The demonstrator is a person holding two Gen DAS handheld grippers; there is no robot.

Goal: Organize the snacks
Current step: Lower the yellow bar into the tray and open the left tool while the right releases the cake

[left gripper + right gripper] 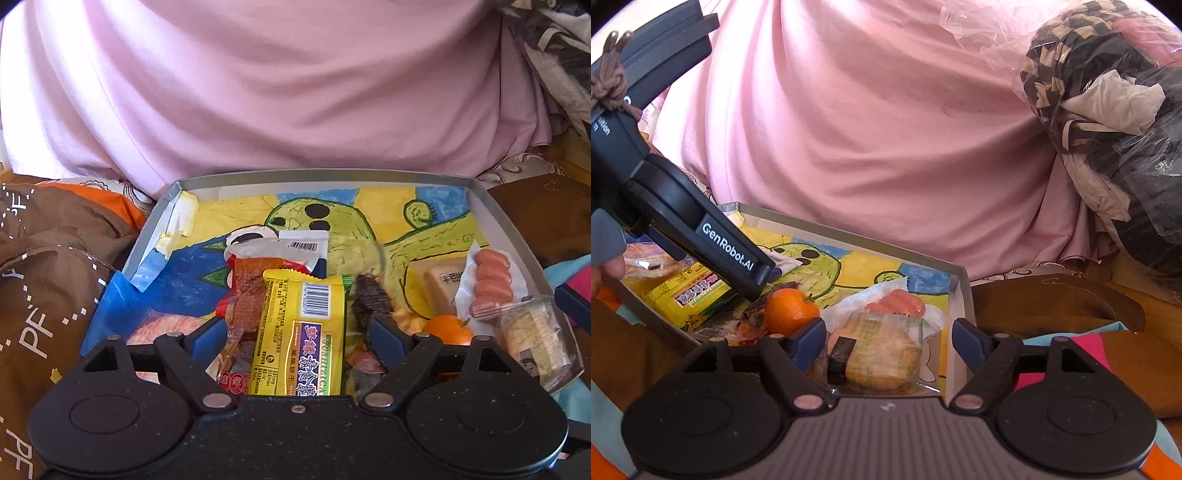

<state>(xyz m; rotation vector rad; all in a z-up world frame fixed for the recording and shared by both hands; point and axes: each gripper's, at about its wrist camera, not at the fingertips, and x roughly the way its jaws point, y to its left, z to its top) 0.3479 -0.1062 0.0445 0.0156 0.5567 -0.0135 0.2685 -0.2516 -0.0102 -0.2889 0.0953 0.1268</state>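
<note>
My left claw (297,334) is spread wide over the box (491,206), w/ the yellow biscuit pack (299,332) lying between the pads, untouched; its near end is cut off by my claw body. A red snack pack (251,291) sits partly under it at left. My right claw (889,338) is also wide, over a clear-wrapped pastry (882,360). Ahead of it: sausages (897,301) on white wrap, mandarin (790,310) to the left. Dark snack (757,314) beside the mandarin is too hidden to ID.

One tray (491,206), one orange (790,310), one yellow packet (299,332).
</note>
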